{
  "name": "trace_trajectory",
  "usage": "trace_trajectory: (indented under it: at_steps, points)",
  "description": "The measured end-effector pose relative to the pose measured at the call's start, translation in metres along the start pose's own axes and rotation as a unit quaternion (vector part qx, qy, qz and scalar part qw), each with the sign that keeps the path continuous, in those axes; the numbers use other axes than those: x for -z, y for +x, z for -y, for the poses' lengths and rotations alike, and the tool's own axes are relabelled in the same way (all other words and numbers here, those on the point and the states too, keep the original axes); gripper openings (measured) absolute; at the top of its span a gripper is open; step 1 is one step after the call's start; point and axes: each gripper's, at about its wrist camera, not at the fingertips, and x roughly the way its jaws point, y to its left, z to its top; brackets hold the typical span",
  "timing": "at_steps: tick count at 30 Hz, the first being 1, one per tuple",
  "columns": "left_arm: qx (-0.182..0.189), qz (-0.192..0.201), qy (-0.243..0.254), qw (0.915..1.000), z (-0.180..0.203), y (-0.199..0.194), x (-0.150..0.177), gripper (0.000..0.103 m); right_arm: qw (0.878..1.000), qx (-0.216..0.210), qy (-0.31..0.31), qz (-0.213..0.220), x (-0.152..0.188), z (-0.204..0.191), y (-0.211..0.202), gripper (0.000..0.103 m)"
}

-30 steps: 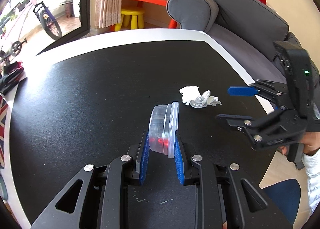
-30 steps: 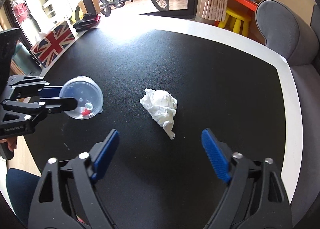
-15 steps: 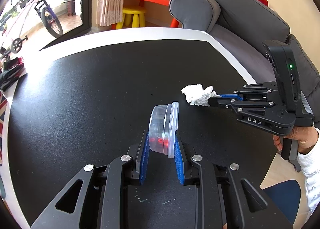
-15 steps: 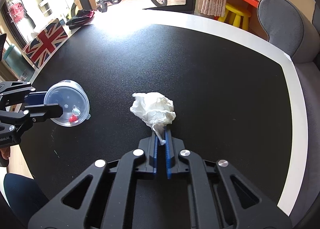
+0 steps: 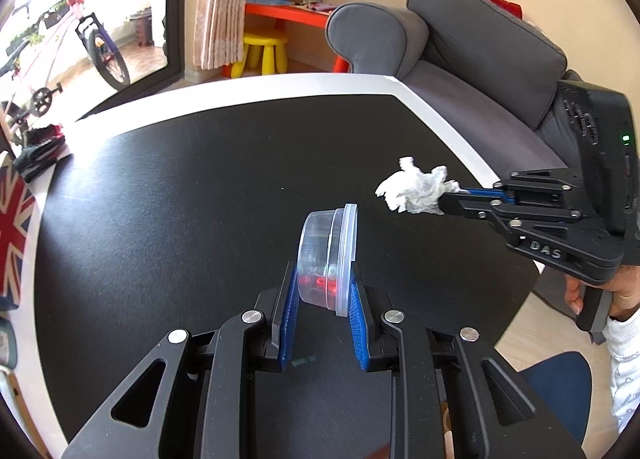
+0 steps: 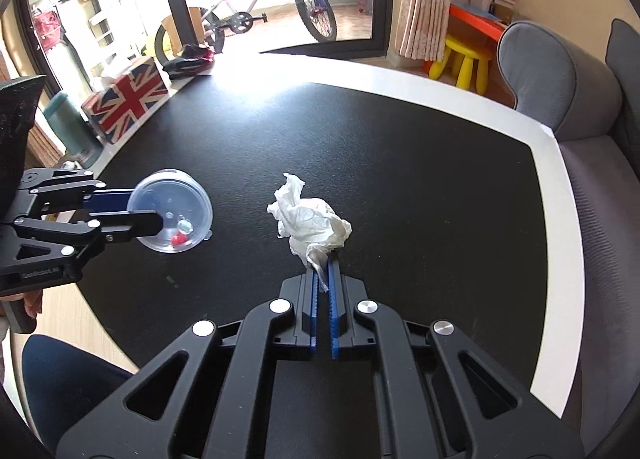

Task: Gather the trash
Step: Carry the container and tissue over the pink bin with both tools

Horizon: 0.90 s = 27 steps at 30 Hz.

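Tissue [image 6: 310, 219] pinched at right tool [image 6: 323, 275] tip (off table [image 6: 400, 163]).

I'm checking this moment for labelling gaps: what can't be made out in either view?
- What the small red and pale bits inside the clear lidded container are: too small in both views, partly covered by the left tool.
- Any trash bin: outside both frames.
- The pinched end of the crumpled tissue: hidden between the pads of the right tool.
- The person: cut off by the frame edges, only a hand and sleeve show.

Black right gripper [image 5: 448, 201], blue jaws, silver screws, "DAS" marking, white sleeve [image 5: 624, 347]
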Motion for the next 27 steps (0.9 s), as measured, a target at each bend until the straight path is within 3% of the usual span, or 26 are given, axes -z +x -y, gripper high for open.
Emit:
trace_trajectory:
  at_steps: [14, 27]
  points:
    - [0.009, 0.042, 0.014, 0.999, 0.054, -0.075, 0.045, 0.023, 0.998, -0.021, -0.008, 0.051, 0.072, -0.042, -0.111, 0.004]
    - [0.022, 0.023, 0.024, 0.9992, 0.085, -0.098, 0.114, 0.023, 0.998, -0.042, 0.005, 0.041, 0.149, -0.076, -0.144, 0.004]
